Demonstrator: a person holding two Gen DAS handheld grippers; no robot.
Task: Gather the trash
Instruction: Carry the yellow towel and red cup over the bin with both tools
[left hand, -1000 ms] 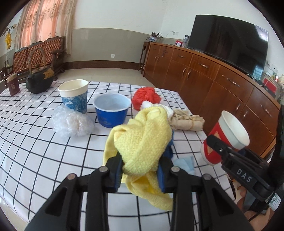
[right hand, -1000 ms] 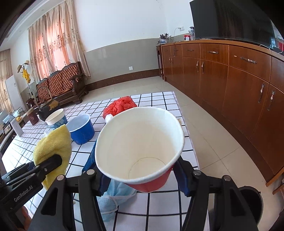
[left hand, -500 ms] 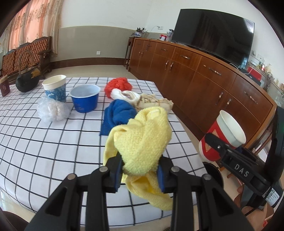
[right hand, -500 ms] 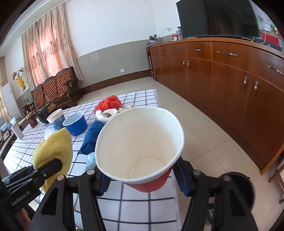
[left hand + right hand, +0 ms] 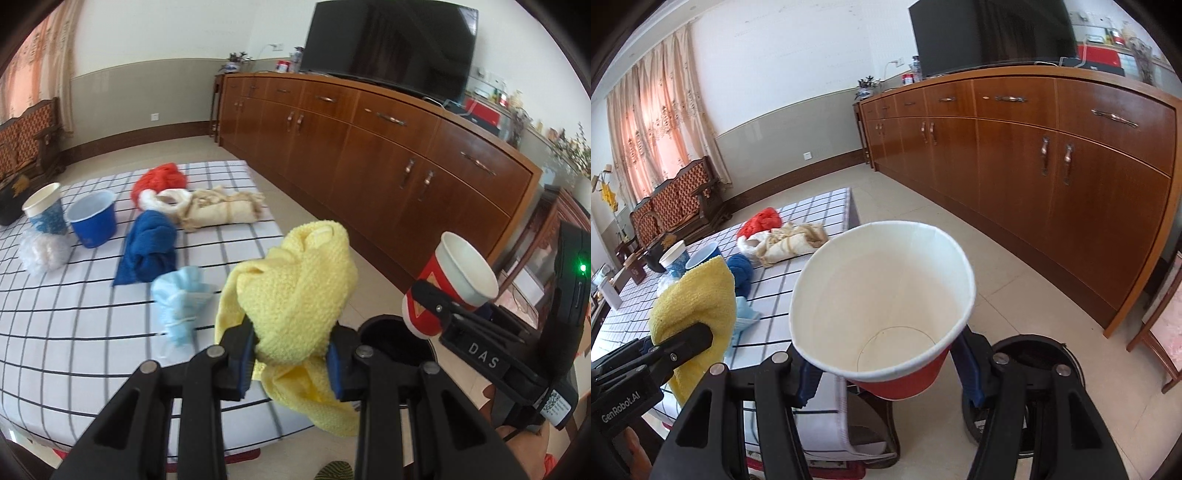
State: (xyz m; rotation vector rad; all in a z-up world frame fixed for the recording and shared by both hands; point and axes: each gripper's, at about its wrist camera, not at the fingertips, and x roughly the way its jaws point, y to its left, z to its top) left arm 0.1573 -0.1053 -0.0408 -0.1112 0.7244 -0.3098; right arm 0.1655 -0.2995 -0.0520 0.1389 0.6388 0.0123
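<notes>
Beyond the checked tablecloth (image 5: 92,314), hanging at five o'clock from the blue cloth (image 5: 149,247): left gripper (image 5: 291,356) squeezing a soft, light yellow towel (image 5: 299,291) mid-bundle. Right gripper (image 5: 886,373) pinching a thin, crushable red paper cup (image 5: 882,306) low on its wall, nearing the black bin (image 5: 1034,350) at four o'clock.

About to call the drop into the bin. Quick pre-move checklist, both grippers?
1. Left gripper clamped on the yellow cloth: ok.
2. Right gripper clamped on the red paper cup: ok, pads on both sides.
3. Cup empty: ok, bare bottom showing.
4. Black bin open: ok, dark mouth, no lid seen.
5. Cup over the bin mouth: not ok, the bin sits to its right in the right wrist view.
6. Cloth over the bin mouth: cannot tell, its hanging tail hides the bin's near rim.
</notes>
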